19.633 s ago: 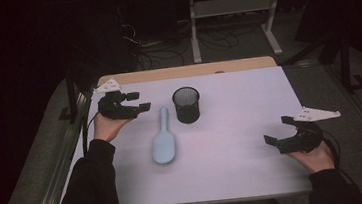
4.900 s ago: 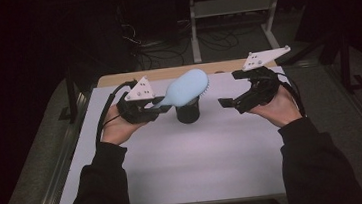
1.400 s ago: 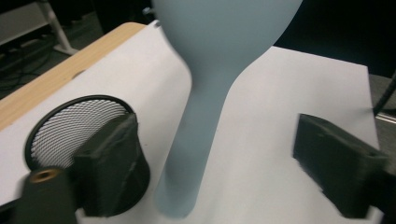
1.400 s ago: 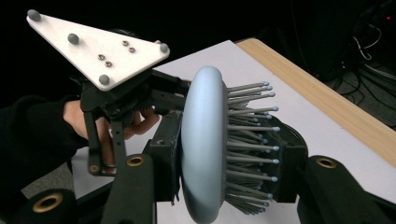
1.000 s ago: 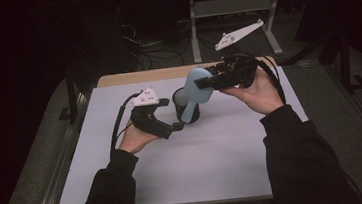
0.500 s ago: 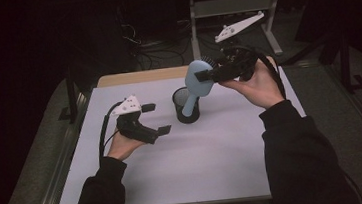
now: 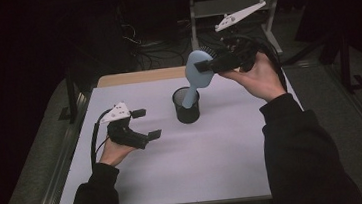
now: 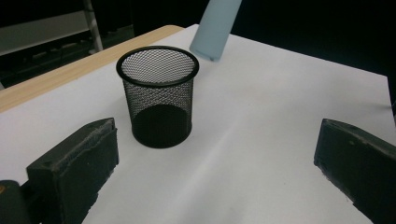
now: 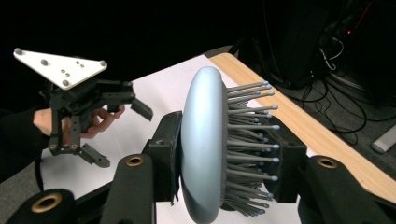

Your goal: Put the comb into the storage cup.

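Now right gripper (image 7: 204, 65) pinches pale blue bristled hairbrush (image 7: 197, 70) by head, handle tip over black mesh cup (image 7: 187, 105), not yet seated. Left gripper (image 7: 143, 124) spread, empty, apart.

In my right gripper view, my clamped jaws hide the middle of the hairbrush (image 9: 203, 140) head, one pad over its smooth back at 9 o'clock, the other buried in the bristles at 3 o'clock, and the bottom edge cuts off the head's lower end. In my left gripper view, the top edge at 12 o'clock cuts the brush handle (image 8: 212, 28), so I see just its blunt tip beside the mesh cup (image 8: 159, 93), and both my own jaws run off the bottom corners. From the high view, whether the handle's tip is inside the cup (image 7: 186, 106) or touches its rim I cannot tell, and my right hand (image 7: 256, 74) hides most of my right gripper (image 7: 205, 65).
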{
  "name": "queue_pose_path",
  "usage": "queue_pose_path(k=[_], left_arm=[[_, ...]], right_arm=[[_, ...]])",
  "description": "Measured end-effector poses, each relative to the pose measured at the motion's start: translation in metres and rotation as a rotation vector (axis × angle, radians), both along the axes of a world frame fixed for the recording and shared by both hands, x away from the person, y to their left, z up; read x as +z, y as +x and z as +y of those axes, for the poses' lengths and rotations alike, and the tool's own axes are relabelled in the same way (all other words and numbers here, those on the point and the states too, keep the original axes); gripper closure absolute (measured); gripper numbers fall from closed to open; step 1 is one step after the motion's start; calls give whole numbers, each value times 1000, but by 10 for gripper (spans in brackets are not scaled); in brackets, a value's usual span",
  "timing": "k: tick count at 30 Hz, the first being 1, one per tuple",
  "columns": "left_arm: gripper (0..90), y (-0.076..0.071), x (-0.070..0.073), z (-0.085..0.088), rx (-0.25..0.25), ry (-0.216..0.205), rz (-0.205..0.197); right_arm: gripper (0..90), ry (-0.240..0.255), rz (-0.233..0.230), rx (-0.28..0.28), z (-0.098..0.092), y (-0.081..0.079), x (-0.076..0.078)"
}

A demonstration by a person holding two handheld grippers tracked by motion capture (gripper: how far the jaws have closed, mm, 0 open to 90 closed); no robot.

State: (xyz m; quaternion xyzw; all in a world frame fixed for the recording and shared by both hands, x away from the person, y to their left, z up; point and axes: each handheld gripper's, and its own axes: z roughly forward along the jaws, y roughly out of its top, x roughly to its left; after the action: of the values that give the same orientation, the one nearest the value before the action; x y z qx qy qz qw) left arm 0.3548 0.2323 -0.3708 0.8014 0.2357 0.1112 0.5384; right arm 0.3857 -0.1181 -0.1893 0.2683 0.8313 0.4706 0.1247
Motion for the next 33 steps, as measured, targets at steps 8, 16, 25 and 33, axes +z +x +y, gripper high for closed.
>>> queue_pose_path(k=[8,16,25,33], left_arm=[[0,-5,-7,13,19,-18,2],[0,-10,-16,28,44,-39,0],[0,-12,-23,41,76,-48,6],[0,-14,-30,50,89,-61,6]], right_arm=[[535,-2,-10,-17,1,9,5],[535,5,-19,-45,0,17,7],[535,0,-17,-54,5,28,-2],[535,-3,1,-60,16,41,-15]])
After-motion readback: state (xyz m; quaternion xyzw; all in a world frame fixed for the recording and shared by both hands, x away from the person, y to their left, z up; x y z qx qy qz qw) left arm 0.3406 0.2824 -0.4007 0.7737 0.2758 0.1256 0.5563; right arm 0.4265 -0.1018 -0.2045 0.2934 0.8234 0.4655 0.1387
